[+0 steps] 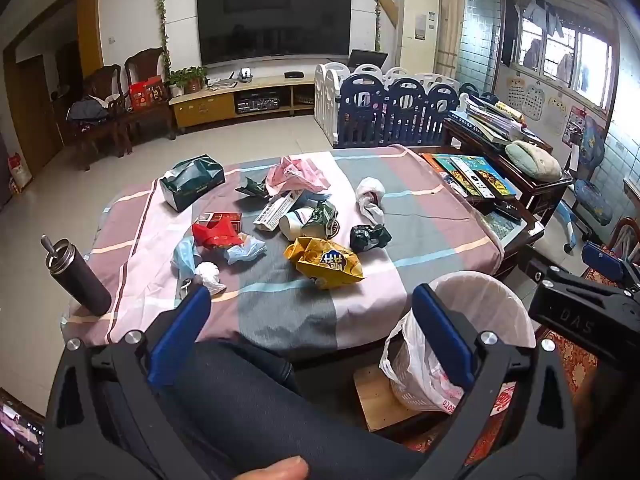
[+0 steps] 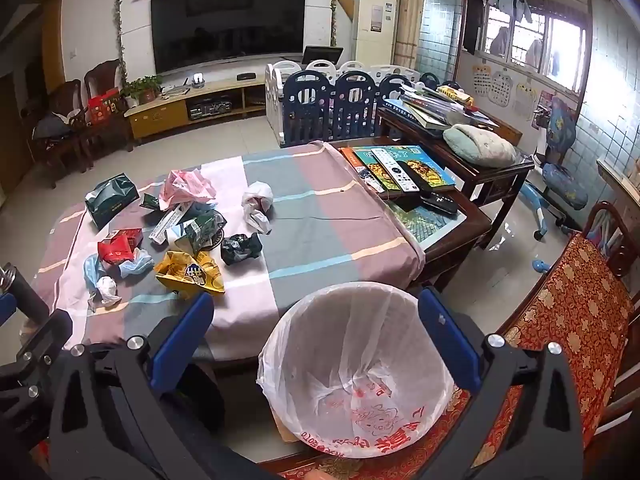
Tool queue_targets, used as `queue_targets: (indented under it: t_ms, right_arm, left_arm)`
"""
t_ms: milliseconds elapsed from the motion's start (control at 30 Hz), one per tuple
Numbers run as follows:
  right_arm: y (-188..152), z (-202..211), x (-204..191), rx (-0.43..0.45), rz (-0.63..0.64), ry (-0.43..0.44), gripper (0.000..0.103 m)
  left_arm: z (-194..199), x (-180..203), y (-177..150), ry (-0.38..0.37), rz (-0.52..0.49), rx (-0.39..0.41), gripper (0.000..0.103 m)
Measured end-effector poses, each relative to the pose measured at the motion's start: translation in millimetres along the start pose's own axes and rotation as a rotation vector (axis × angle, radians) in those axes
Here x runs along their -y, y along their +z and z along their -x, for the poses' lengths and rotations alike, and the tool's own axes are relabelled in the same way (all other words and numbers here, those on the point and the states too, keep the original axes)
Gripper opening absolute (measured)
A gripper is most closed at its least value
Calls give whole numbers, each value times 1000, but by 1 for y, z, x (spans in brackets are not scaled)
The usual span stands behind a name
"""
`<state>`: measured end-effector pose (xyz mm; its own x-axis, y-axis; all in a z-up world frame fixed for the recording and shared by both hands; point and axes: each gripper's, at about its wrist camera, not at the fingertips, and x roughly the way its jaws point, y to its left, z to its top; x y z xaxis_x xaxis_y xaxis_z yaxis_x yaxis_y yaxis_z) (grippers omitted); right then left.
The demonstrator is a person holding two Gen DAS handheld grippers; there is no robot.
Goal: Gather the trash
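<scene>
Right, both tools poised and empty: left gripper (image 1: pixel 312 300) spread wide over the knee, right gripper (image 2: pixel 316 308) equally released above the lined bin (image 2: pixel 360 360). Trash sits heaped on the striped cloth (image 1: pixel 420 208), at eleven o'clock from the right tool. Smart play, I'd say: take the yellow snack bag (image 1: pixel 326 260) first, nearest the edge, pinching a crumpled fold, and mind the dark flask (image 1: pixel 78 276) at nine o'clock.

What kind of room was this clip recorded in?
Most likely a family living room: a big wall television over a low media cabinet, a child's playpen fence, and a cloth-covered table strewn with trash.
</scene>
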<state>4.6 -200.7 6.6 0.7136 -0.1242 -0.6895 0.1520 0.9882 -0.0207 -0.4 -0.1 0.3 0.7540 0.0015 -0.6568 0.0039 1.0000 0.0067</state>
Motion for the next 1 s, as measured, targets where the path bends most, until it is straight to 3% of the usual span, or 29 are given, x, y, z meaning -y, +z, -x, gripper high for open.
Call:
queue_targets:
  t_ms: [1000]
  right_arm:
    - [-3,1,-1,1,4,18,101]
  left_arm:
    - [-5,-4,-3,0,0,-11,100]
